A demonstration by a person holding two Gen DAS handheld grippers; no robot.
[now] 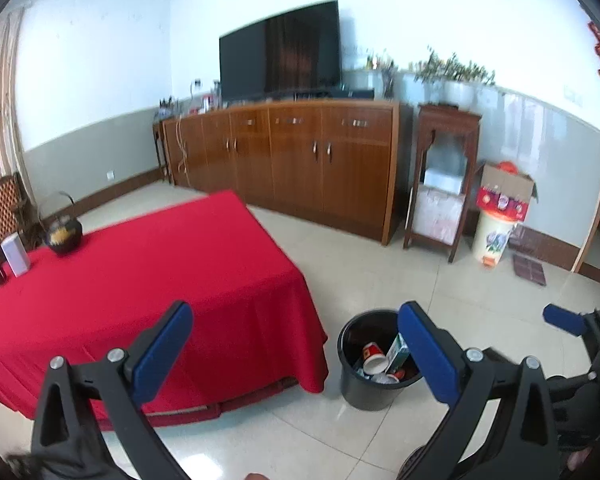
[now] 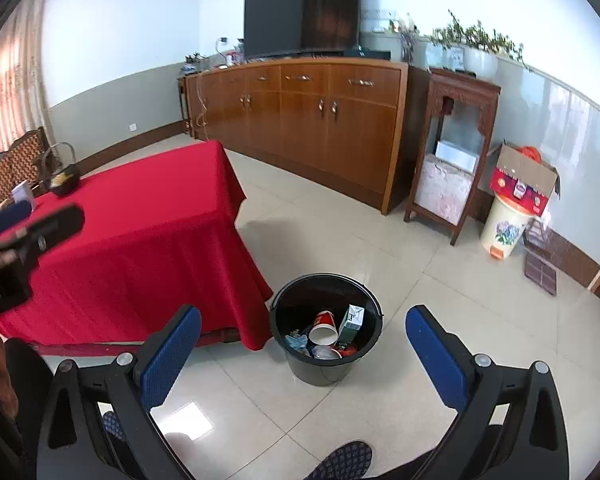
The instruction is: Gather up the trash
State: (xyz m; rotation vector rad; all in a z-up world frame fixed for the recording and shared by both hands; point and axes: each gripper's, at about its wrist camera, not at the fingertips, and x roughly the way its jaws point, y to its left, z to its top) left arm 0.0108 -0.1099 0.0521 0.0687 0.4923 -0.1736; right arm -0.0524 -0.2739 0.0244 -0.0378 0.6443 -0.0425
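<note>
pale floor tiles (image 2: 440,292) fill the room around a black bin (image 2: 327,368), the landmark here. both claws are spread wide and hold nothing: the right gripper (image 2: 304,354) hangs just above and before the bin, the left gripper (image 1: 296,352) beside it, toward the red-clothed table (image 1: 140,280). a red paper cup (image 2: 324,326) and green carton (image 2: 350,324) already lie inside the bin, so i judge the collecting nearly done; scan table and floor for strays first.

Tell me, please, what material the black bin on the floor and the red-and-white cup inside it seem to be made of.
The black bin looks like moulded plastic: smooth, slightly glossy wall with a rolled rim. The red-and-white cup looks like paper: thin wall, matte white inside, printed red outside, though coated plastic cannot be ruled out.
</note>
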